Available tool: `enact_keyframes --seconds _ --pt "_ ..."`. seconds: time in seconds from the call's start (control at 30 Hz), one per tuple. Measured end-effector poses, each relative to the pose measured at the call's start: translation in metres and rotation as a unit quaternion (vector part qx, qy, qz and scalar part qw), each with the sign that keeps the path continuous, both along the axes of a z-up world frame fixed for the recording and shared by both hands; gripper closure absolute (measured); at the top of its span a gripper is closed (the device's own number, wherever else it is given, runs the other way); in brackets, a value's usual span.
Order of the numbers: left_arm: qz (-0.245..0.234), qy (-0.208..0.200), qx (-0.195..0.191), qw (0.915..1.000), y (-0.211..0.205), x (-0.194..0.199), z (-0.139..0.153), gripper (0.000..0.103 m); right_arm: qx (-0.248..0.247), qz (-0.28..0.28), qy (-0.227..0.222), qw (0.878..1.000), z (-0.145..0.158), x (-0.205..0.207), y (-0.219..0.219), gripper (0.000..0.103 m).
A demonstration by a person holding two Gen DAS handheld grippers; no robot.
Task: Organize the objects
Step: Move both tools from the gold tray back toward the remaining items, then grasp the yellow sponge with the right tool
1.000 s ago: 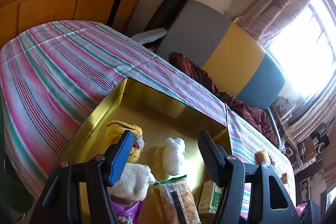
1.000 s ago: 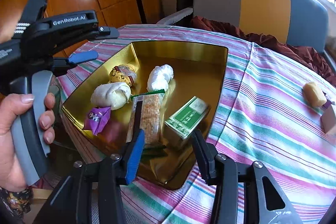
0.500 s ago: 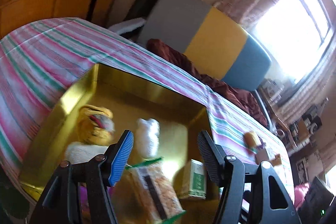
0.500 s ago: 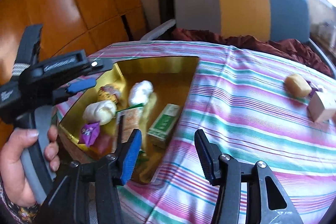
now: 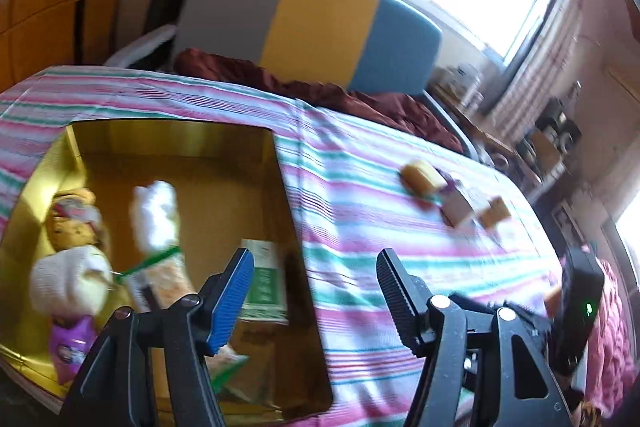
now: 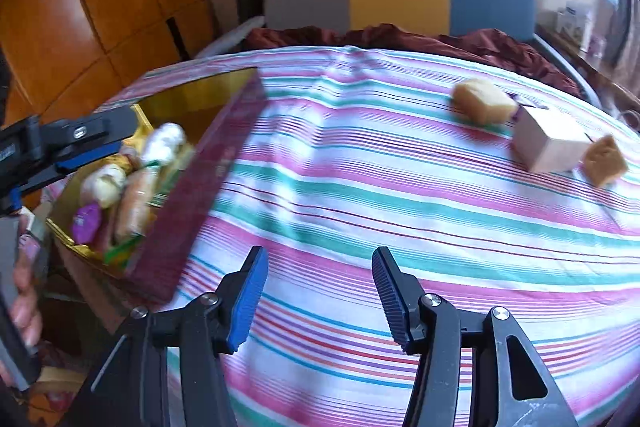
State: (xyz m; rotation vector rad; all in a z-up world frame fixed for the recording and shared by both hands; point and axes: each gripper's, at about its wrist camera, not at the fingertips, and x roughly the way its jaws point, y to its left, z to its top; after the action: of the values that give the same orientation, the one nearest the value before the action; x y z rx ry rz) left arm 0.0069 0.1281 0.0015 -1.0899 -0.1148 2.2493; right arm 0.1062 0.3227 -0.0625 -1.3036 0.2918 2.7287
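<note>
Both grippers' fingers (image 5: 236, 291) (image 6: 388, 291) wide apart, empty.

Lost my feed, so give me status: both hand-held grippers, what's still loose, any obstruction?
Left gripper open, empty. Right gripper open, empty. Bun, box, cake still outside tray. Nothing blocking.

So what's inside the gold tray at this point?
The gold tray holds a white wrapped bun, a cookie pack, a pale bun, a purple packet, a cracker pack and a green box. The left tool covers the near corner.
</note>
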Motion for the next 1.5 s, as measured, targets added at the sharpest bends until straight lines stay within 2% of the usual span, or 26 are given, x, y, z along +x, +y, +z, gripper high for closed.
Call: enact_keyframes --seconds 0.4,0.5,0.63,0.8,0.9,0.97,1.03,1.2,1.27,1.4,1.5 --pt "-0.112 -0.021 -0.022 0.9932 0.070 0.045 -0.016 0.038 0.034 -0.115 -0.034 0.992 -0.011 0.034 0.125 0.044" --pt "-0.140 -0.032 -0.024 0.9893 0.085 0.053 -0.021 0.030 0.056 -0.145 -0.029 0.987 -0.002 0.039 0.160 0.034" --pt "-0.162 -0.044 -0.028 0.9854 0.100 0.063 -0.027 0.029 0.086 -0.185 -0.009 0.979 0.016 0.039 0.211 0.024" --pt "-0.179 -0.050 -0.038 0.9818 0.111 0.075 -0.035 0.029 0.129 -0.222 -0.006 0.966 0.023 0.024 0.268 0.023" --pt "-0.185 -0.056 -0.045 0.9801 0.115 0.076 -0.041 0.029 0.119 -0.233 -0.009 0.965 0.018 0.015 0.295 0.023" --pt "-0.186 -0.057 -0.056 0.9793 0.118 0.077 -0.046 0.029 0.124 -0.230 -0.007 0.965 0.014 0.008 0.304 0.022" --pt "-0.186 -0.059 -0.064 0.9788 0.121 0.077 -0.050 0.029 0.133 -0.224 -0.009 0.965 0.010 0.002 0.308 0.011" --pt "-0.186 -0.065 -0.073 0.9778 0.125 0.076 -0.056 0.029 0.143 -0.206 -0.017 0.968 -0.002 -0.010 0.312 0.010" --pt "-0.187 -0.067 -0.076 0.9771 0.126 0.078 -0.058 0.029 0.154 -0.195 -0.023 0.968 -0.005 -0.015 0.311 0.012" --pt "-0.190 -0.065 -0.083 0.9761 0.130 0.081 -0.059 0.029 0.167 -0.169 -0.032 0.971 -0.013 -0.022 0.310 0.025" --pt "-0.193 -0.065 -0.082 0.9755 0.132 0.082 -0.059 0.029 0.175 -0.162 -0.042 0.970 -0.021 -0.022 0.310 0.029"
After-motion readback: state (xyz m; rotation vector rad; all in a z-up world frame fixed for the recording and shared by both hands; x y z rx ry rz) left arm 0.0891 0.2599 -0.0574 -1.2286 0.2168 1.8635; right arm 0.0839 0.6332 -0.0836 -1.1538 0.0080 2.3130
